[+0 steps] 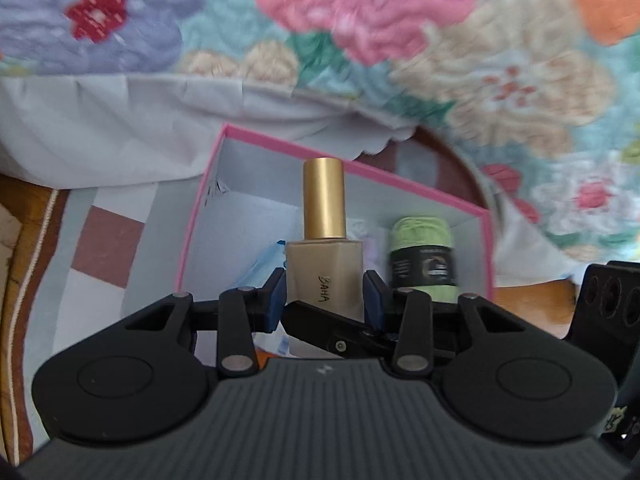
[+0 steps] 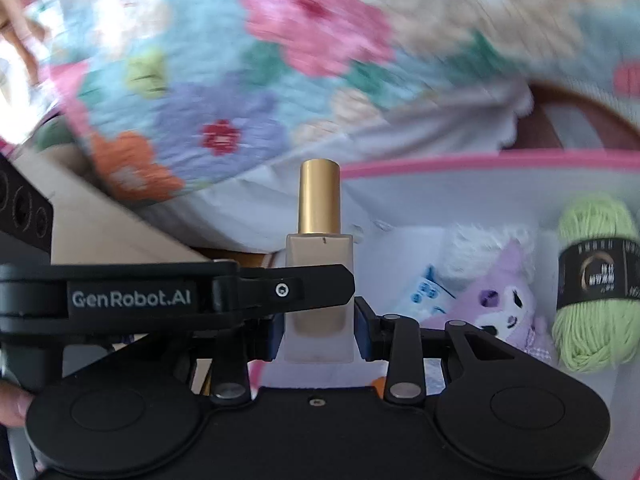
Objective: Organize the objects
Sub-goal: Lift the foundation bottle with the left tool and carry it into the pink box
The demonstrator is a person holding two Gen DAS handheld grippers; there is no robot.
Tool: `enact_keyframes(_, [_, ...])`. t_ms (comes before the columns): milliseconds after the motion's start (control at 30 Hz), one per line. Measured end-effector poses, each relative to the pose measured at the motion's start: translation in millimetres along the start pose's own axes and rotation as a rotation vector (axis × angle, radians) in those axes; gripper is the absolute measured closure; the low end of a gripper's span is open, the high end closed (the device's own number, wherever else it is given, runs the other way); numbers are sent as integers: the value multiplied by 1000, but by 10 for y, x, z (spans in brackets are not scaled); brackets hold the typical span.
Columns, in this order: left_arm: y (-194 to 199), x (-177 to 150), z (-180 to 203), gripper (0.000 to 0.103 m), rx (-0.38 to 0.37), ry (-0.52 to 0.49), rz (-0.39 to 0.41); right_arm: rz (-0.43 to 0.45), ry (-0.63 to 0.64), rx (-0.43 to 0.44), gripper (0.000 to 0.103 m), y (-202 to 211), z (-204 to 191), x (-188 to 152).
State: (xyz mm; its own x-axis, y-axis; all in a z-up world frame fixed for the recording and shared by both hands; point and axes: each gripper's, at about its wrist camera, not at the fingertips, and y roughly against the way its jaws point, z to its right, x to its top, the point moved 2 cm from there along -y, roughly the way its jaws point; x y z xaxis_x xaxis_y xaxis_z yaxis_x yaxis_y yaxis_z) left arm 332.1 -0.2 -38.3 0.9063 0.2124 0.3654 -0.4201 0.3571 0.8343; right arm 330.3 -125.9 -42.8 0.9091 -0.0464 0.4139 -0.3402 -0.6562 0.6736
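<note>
A beige foundation bottle (image 1: 326, 272) with a gold cap stands upright, held over the open pink-rimmed white box (image 1: 486, 248). My left gripper (image 1: 325, 296) is shut on its body. My right gripper (image 2: 319, 332) is shut on the same bottle (image 2: 320, 280), and the left gripper's finger crosses in front of it in the right wrist view. Inside the box (image 2: 480, 158) lie a green yarn skein (image 2: 592, 284), a purple plush toy (image 2: 500, 300) and a small blue-and-white packet (image 2: 426, 290). The yarn also shows in the left wrist view (image 1: 424, 256).
A floral quilt (image 1: 360, 20) with a white underside hangs right behind the box. A checked mat (image 1: 108, 248) and a wooden surface (image 1: 24, 280) lie to the left. A cardboard piece (image 2: 100, 216) sits at the left of the right wrist view.
</note>
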Motion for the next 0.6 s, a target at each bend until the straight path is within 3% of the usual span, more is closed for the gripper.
enact_keyframes(167, [-461,96,-57,63,-3,39,-72,-49,-25,-54,63,-204,264,66])
enact_keyframes(433, [-754,68,-169,62,39,67,-105,-115,-58,-71,63,-502,448,94])
enact_keyframes(600, [-900,74,-219,63,48,94,-118,-135,42,-173,59,-606,329,80])
